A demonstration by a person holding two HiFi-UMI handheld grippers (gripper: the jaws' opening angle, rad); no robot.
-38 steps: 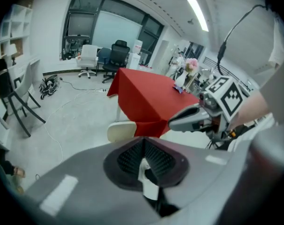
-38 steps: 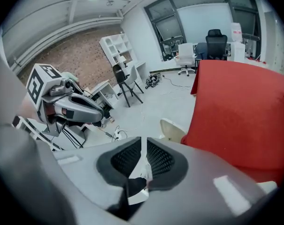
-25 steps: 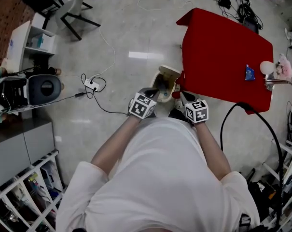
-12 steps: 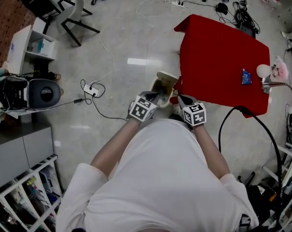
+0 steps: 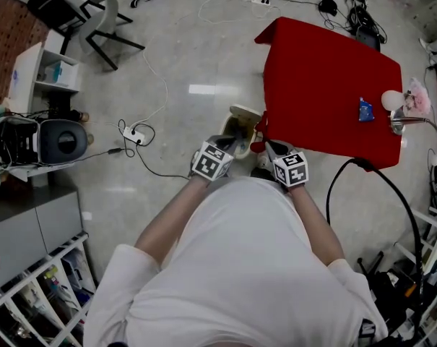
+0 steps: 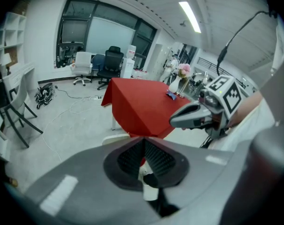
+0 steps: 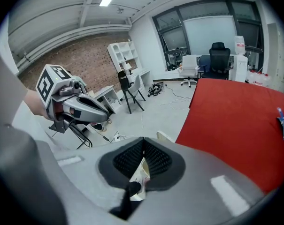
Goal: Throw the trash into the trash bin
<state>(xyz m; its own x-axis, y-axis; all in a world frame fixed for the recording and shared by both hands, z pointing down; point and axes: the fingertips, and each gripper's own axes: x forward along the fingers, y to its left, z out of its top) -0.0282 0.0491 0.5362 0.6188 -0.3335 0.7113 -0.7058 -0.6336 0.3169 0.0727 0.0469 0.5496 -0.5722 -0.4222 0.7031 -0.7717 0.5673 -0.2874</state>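
Left claw [image 6: 142, 142] and right claw [image 7: 142, 142], both clenched empty beside the trash bin [image 5: 245, 112], likely must next fetch the blue wrapper [image 5: 365, 109] from the red bench [image 5: 323, 71].

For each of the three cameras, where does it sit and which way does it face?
Head view: on the person's head, facing steeply down at the cream plastic trash bin beside the red-draped table; white shirt, forearms, left gripper and right gripper show.
Left gripper view: on the left gripper, along its shut jaws toward the table; right gripper shows.
Right gripper view: on the right gripper, toward the brick wall; left gripper shows.
Shared: all see the table.
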